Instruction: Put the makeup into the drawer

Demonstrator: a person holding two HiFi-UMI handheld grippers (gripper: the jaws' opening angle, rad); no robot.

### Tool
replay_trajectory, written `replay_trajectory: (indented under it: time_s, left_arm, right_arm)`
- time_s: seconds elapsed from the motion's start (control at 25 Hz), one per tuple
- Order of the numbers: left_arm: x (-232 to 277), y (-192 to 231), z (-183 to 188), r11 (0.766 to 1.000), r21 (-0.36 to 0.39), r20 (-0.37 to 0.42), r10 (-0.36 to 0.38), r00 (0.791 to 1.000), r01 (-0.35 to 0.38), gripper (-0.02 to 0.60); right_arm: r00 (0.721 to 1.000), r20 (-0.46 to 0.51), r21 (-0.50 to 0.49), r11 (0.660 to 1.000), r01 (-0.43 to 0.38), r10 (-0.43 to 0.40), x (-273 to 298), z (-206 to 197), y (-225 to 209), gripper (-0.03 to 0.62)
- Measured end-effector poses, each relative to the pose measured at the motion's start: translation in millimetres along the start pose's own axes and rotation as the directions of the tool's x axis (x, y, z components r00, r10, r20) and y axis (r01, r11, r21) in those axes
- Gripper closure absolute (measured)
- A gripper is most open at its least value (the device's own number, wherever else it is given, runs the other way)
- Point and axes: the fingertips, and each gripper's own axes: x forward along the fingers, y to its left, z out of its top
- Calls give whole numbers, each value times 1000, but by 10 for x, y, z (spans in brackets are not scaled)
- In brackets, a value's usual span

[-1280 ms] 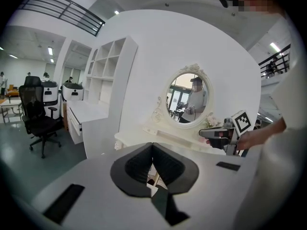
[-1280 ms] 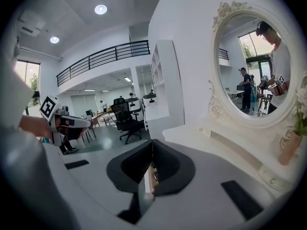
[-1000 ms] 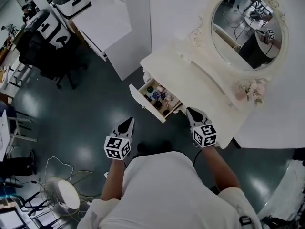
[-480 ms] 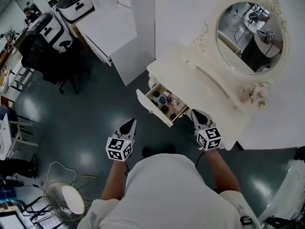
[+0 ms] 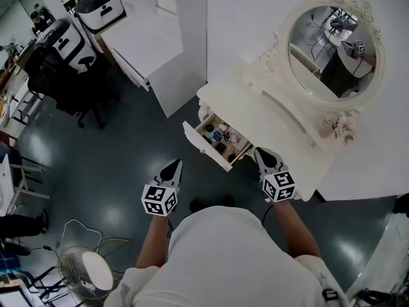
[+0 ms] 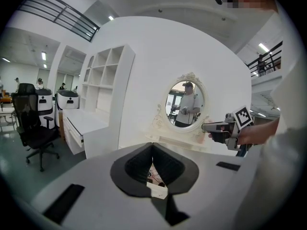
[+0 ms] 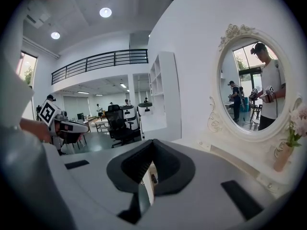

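Head view: left tool (image 5: 174,164) and right tool (image 5: 259,151) stay closed, empty; drawer (image 5: 202,145) remains open.

We stand on a dark, glossy floor (image 5: 128,152). At ten o'clock we see a black office chair (image 5: 64,75), at eleven a white desk (image 5: 144,40), and at two an oval mirror (image 5: 332,43) against a white wall (image 5: 249,18). Round ceiling lights (image 7: 105,12) glow overhead.
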Motion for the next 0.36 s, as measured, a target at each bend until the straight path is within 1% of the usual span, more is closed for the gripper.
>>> replay_trajectory:
  time_s: [0.36]
  left_arm:
    - [26, -22, 61, 1000, 17, 20, 3, 1000, -4, 565]
  right_arm:
    - [1000, 4, -6, 1000, -5, 5, -13, 11, -42, 566]
